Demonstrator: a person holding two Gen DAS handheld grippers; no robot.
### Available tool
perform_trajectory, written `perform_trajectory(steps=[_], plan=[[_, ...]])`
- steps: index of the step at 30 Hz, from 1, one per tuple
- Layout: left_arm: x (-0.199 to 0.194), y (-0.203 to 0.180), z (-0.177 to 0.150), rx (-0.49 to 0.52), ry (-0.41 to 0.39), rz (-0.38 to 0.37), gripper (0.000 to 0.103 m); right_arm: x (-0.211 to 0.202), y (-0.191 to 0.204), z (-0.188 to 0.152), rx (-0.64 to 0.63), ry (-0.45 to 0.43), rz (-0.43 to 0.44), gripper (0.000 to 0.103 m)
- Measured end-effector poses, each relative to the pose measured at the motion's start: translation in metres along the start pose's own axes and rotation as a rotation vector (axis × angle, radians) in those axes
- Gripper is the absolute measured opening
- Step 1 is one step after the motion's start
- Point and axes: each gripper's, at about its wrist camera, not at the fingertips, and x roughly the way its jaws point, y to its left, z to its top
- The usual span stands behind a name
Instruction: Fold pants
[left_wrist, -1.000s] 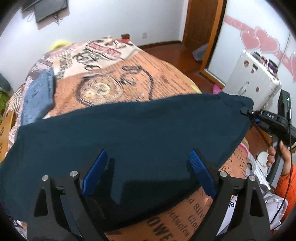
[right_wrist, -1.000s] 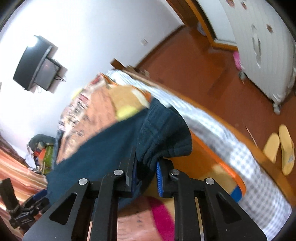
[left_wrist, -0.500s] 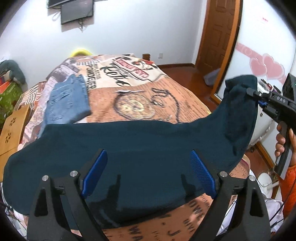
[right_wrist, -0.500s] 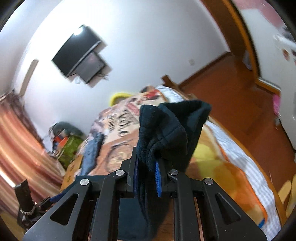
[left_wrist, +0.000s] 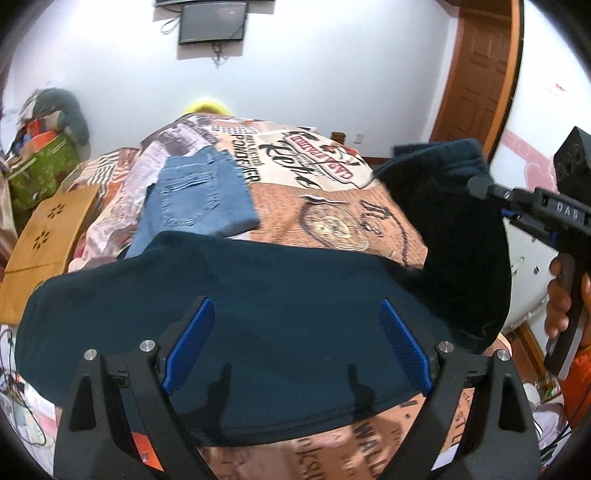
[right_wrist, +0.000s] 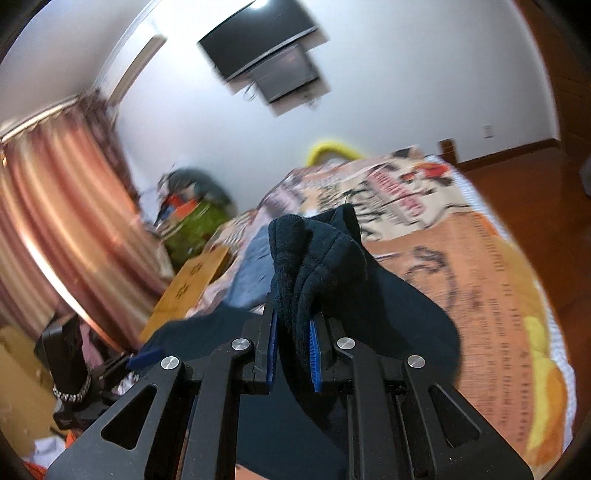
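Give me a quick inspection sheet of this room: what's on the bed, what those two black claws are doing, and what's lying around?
Surface: bed cover with printed lettering.
Job's things: dark pants spread across the bed, one end lifted.
Clutter: folded jeans beyond the pants; wooden board at the bedside.
Grippers: left gripper open above the pants; right gripper shut on the lifted end.
Cables: wires by the bed edge.
Surroundings: wall screen, door, curtain.

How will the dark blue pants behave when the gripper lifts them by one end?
The dark blue pants look floppy: the end bunched in the right gripper folds over itself, and the rest sags down to the bed. The fabric seems thick and fleecy, so it will probably not slip out.
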Motion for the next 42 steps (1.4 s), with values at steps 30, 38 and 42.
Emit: perform_trajectory(steps=[30, 38, 42], plan=[[0.006, 0.016, 0.028, -0.046, -0.016, 0.005, 0.091, 0.062, 0.056, -0.056, -0.184, 0.366, 0.091, 0.041], [0.067, -0.013, 0.026, 0.039, 0.114, 0.027, 0.091, 0.038, -0.015, -0.039, -0.129, 0.335, -0.112, 0.041], [0.087, 0.000, 0.004, 0.050, 0.205, 0.085, 0.091, 0.045, -0.044, -0.062, -0.093, 0.419, -0.159, 0.041]])
